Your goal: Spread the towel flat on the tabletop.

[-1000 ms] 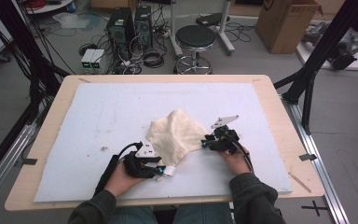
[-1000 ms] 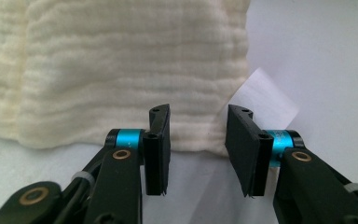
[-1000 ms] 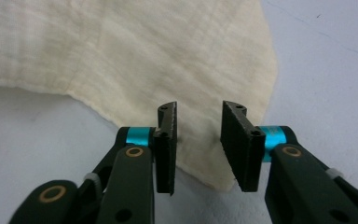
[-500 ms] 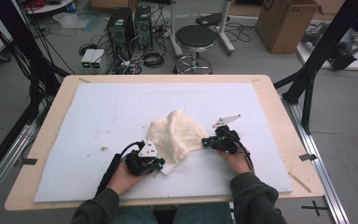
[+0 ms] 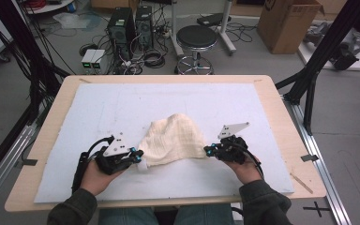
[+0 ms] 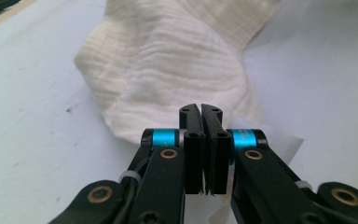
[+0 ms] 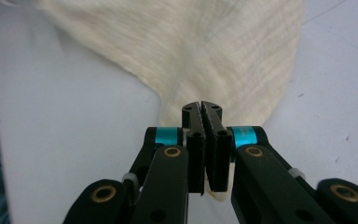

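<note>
A cream, crinkled cloth (image 5: 174, 138) lies bunched near the front middle of the white mat (image 5: 122, 103), stretched between both grippers. My left gripper (image 5: 139, 158) is shut on the cloth's front left corner; in the left gripper view the cloth (image 6: 168, 65) rises ahead of the left gripper (image 6: 200, 108), whose jaws pinch its edge. My right gripper (image 5: 207, 151) is shut on the front right corner; in the right gripper view the cloth (image 7: 205, 51) spreads away from the right gripper (image 7: 201, 106), whose jaws are clamped on it. The jaws of both have just closed on the fabric.
The mat covers a wooden table (image 5: 272, 98) whose edges frame it. Beyond the far edge stand a black stool (image 5: 196, 40), computer towers (image 5: 129, 23) with cables and a cardboard box (image 5: 288, 21). Black frame legs (image 5: 309, 89) flank the table at right and left.
Both grippers closed on the cloth's front corners and drew apart and slightly up. The cloth has spread from a crumpled heap into a wider, stretched shape.
</note>
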Motion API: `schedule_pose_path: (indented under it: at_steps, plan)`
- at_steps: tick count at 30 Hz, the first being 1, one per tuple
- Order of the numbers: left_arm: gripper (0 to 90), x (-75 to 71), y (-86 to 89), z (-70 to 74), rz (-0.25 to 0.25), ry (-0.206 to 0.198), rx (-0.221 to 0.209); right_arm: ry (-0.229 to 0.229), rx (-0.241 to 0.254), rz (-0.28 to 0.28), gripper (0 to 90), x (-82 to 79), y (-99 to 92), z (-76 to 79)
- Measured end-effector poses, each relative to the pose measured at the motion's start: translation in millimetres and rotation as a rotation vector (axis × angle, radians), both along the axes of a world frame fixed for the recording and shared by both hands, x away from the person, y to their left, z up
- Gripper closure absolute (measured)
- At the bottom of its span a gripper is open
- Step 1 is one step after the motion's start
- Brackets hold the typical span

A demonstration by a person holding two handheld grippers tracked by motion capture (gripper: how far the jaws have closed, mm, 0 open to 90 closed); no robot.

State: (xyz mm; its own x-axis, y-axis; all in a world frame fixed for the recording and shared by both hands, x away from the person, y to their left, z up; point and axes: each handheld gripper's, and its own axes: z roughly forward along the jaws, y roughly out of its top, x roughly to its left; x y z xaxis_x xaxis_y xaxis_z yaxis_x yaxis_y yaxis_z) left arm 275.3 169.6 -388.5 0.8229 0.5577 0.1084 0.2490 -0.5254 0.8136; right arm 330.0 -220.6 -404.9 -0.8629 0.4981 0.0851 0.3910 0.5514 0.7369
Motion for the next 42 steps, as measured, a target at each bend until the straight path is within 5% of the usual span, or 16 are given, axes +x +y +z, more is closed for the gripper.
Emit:
schedule_pose_path:
  at_steps: [14,18,20,21,26,36,40,42]
  plan:
    - [87.3,-45.9,28.2,-7.0,-0.018,0.0,0.028,-0.004,-0.021,0.108,88.3,-76.3,3.6,6.3]
    - [85.8,-52.1,33.8,-17.4,-0.034,0.033,0.012,0.011,-0.057,0.127,86.8,-78.7,10.1,-2.1]
    - [72.1,-52.6,36.1,-17.4,-0.043,0.036,-0.017,0.023,-0.047,0.137,79.7,-77.0,11.7,-5.4]
    - [72.1,-52.2,36.9,-15.4,-0.038,0.032,-0.033,0.028,-0.032,0.133,76.4,-76.7,11.7,-4.6]
    - [58.1,-42.4,36.4,-3.4,-0.029,0.003,-0.079,-0.006,0.04,0.109,68.7,-67.2,7.3,11.9]
    - [50.2,21.5,3.2,6.9,-0.005,0.023,-0.148,-0.066,0.074,0.051,62.4,1.6,29.5,33.1]
    - [49.0,47.1,-9.3,8.2,-0.004,0.056,-0.167,-0.043,0.057,0.046,58.9,28.5,43.4,27.8]
    - [46.1,58.4,-14.8,6.3,0.008,0.073,-0.162,0.015,0.059,0.043,53.3,46.5,49.4,14.5]
